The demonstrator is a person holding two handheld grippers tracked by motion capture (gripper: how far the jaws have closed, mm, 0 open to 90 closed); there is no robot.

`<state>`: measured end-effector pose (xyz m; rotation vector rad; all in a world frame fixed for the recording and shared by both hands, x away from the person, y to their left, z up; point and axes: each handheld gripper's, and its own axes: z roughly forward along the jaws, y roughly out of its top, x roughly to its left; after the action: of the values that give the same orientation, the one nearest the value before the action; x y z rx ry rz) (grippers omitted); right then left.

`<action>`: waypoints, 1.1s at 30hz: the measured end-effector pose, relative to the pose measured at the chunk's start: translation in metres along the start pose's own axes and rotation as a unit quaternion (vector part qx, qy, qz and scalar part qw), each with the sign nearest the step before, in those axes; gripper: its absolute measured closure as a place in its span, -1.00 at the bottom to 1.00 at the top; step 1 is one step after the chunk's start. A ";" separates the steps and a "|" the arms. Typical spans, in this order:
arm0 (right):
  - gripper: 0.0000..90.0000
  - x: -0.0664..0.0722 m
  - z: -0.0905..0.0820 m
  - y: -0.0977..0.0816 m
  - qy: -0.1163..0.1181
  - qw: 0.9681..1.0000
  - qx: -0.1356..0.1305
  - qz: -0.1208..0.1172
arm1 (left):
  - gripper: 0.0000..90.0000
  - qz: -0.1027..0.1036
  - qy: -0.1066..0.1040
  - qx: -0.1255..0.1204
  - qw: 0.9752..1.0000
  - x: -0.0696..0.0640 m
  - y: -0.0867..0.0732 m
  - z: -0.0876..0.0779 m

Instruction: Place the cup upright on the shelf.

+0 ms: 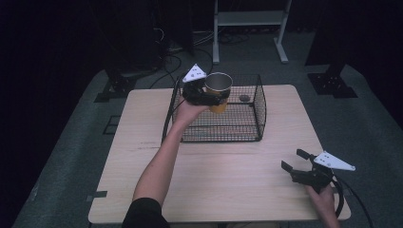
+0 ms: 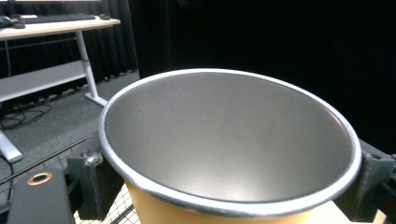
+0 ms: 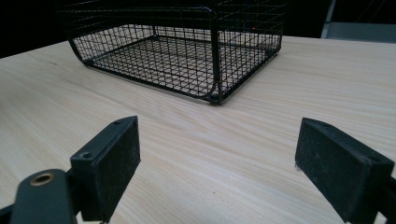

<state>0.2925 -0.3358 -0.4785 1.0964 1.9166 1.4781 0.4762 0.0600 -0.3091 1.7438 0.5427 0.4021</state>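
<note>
**Yellow cup held over the wire basket**

The pale wooden desk (image 1: 223,190) stands on grey carpet in a dark room, with black stands and cables on the floor beyond it and the legs of a white frame farther back.

On the far half of the desk sits a black wire basket (image 1: 247,128), open at the top, its mesh floor resting flat on the wood. The right gripper view shows the basket (image 3: 187,65) from low down, well apart from that gripper, with bare wood between. A small dark round object (image 1: 244,98) lies on the mesh floor near the basket's far side; what it is cannot be told.

The person's left forearm (image 1: 159,166) reaches up from the near edge to the basket's left end.

The left tongs (image 1: 209,99) are pinching a yellow cup with a silvery inside (image 1: 218,88), held upright above the left part of the basket, clear of the mesh floor. In the left gripper view the cup (image 2: 229,144) sits close to the camera between the two black jaws, its grey rim facing up.

The right tongs (image 1: 295,160) rest low over the desk's near right corner, spread wide and holding nothing; in the right gripper view (image 3: 217,158) only bare wood lies between the jaws.
</note>
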 end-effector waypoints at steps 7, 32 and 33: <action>-0.71 0.001 0.000 0.000 -0.001 1.000 0.002 -0.002 | -0.72 0.009 -0.004 0.009 1.000 0.008 0.003 0.019; -0.71 0.000 0.001 0.000 0.001 1.000 0.002 0.001 | -0.72 -0.022 0.007 0.077 0.997 0.046 -0.034 0.064; -0.71 0.000 0.001 0.000 0.001 1.000 0.002 0.001 | -0.72 -0.024 0.009 0.083 0.996 0.048 -0.038 0.067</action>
<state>0.2931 -0.3356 -0.4785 1.0984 1.9222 1.4778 0.5465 0.0393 -0.3622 1.8841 0.6445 0.3463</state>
